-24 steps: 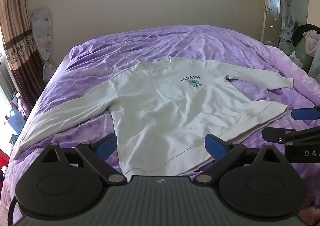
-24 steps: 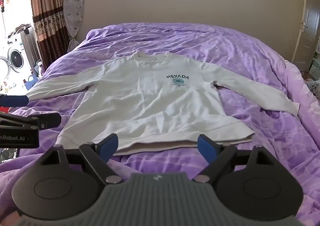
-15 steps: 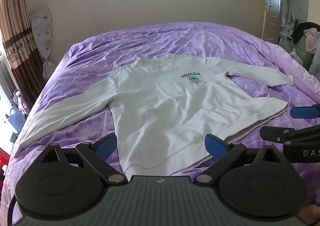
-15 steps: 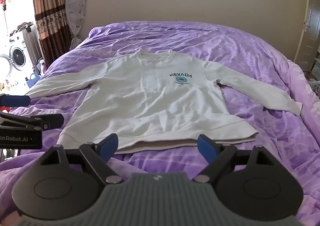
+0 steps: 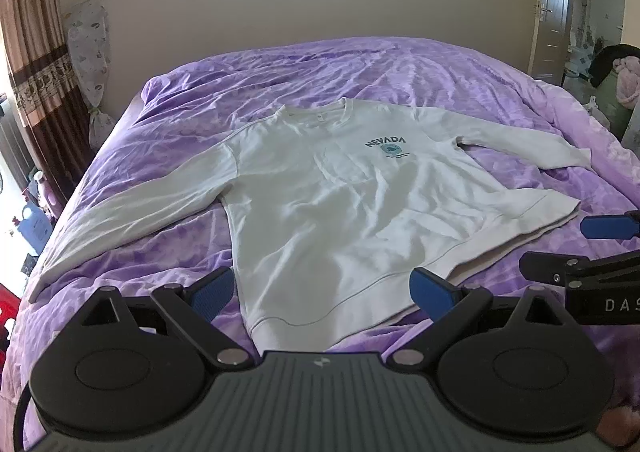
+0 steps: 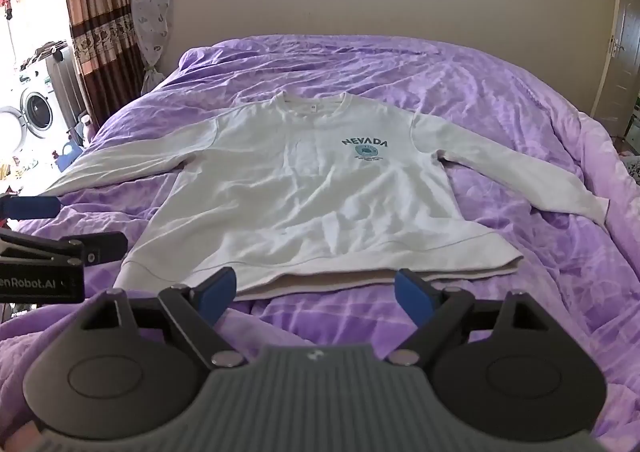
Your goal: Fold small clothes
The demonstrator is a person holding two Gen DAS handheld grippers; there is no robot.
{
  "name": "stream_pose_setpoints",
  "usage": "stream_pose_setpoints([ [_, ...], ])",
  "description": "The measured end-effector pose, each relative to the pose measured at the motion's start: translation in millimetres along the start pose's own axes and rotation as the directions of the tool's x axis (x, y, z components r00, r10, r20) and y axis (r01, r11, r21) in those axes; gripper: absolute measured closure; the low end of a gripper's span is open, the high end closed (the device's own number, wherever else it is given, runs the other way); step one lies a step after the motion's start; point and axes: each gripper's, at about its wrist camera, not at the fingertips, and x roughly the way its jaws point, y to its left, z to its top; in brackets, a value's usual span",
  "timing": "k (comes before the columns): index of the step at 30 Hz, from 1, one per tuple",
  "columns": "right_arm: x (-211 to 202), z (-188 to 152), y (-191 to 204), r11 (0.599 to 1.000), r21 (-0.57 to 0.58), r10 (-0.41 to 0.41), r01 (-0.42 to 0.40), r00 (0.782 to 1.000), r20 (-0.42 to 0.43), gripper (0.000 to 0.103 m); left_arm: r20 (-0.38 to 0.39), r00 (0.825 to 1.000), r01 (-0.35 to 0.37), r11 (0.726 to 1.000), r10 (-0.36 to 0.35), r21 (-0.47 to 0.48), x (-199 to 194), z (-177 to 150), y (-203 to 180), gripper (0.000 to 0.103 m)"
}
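Observation:
A cream long-sleeved sweatshirt with a teal "NEVADA" print lies flat, front up, sleeves spread, on a purple bedspread. It also shows in the right wrist view. My left gripper is open and empty, hovering over the hem near its left corner. My right gripper is open and empty, just in front of the hem's middle. Each gripper shows at the edge of the other's view: the right one, the left one.
The bedspread covers a wide bed against a beige wall. Brown curtains and a washing machine stand to the left. A door and a pile of clothes are at the right.
Both grippers have drawn back and risen slightly, so the sweatshirt sits a little farther away in both views. Both stay open and empty.

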Motion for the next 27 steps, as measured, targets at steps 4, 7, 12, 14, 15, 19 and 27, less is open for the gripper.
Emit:
stream_pose_setpoints([
  [4, 1.5, 0.9, -1.5, 1.000, 0.000, 0.004, -0.004, 1.000, -0.008, 0.020, -0.004, 1.000, -0.002, 1.000, 0.002, -0.003, 0.2, -0.7, 0.0, 0.000],
  [7, 1.2, 0.8, -0.9, 1.000, -0.001, 0.003, -0.003, 1.000, -0.009, 0.020, -0.003, 1.000, -0.003, 1.000, 0.003, -0.003, 0.2, -0.7, 0.3, 0.000],
  [12, 1.1, 1.1, -1.4, 1.000, -0.001, 0.004, -0.004, 1.000, -0.009, 0.020, -0.002, 1.000, -0.004, 1.000, 0.004, -0.004, 0.3, -1.2, 0.6, 0.000],
  [14, 1.0, 1.1, -1.5, 1.000, -0.001, 0.004, -0.004, 1.000, -0.009, 0.020, -0.002, 1.000, -0.003, 1.000, 0.003, -0.003, 0.1, -1.0, 0.4, 0.000],
  [15, 0.9, 1.1, -1.3, 1.000, -0.001, 0.004, -0.004, 1.000, -0.009, 0.020, -0.001, 1.000, -0.003, 1.000, 0.003, -0.002, 0.1, -1.0, 0.4, 0.000],
  [19, 0.8, 1.2, -1.0, 1.000, -0.001, 0.004, -0.004, 1.000, -0.008, 0.020, -0.001, 1.000, -0.005, 1.000, 0.005, -0.004, -0.4, -0.8, 1.0, 0.000],
  [27, 0.6, 0.7, -1.1, 1.000, -0.002, 0.004, -0.004, 1.000, -0.007, 0.020, -0.001, 1.000, -0.006, 1.000, 0.006, -0.005, -0.8, -0.9, 1.4, 0.000],
])
